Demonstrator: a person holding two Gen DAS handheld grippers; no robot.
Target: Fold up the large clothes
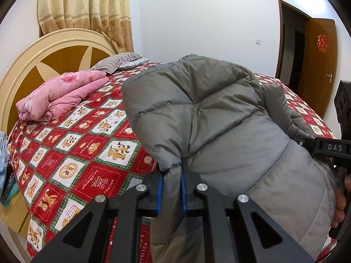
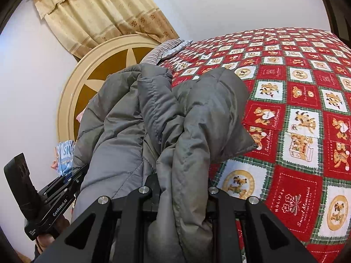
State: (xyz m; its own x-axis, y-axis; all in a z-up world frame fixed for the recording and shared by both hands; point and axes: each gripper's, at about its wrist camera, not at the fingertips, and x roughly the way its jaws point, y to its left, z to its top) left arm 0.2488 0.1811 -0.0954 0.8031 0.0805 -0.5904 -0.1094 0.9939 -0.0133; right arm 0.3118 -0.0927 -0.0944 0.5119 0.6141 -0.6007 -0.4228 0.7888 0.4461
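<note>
Jacket (image 1: 219, 118), grey, puffy, held bunched mid-frame above bed (image 1: 72, 144), no neat fold visible. Left gripper (image 1: 171, 188) pinching hem; right gripper (image 2: 182, 197) clamped on thick fabric. Judgement: early stage; spreading flat, folding left.

One grey padded jacket (image 1: 219, 118) fills the centre. Two black grippers: the left gripper (image 1: 171, 188) at 6 o'clock, the right gripper (image 2: 184, 197) at 6 o'clock in its own view. One pink folded quilt (image 1: 59, 94) at 9 o'clock. One striped pillow (image 1: 114, 62) at 11 o'clock. One red patterned bedspread (image 1: 72, 144), one round headboard (image 1: 43, 59), one beige curtain (image 1: 87, 4), one brown door (image 1: 318, 65) at 2 o'clock.
</note>
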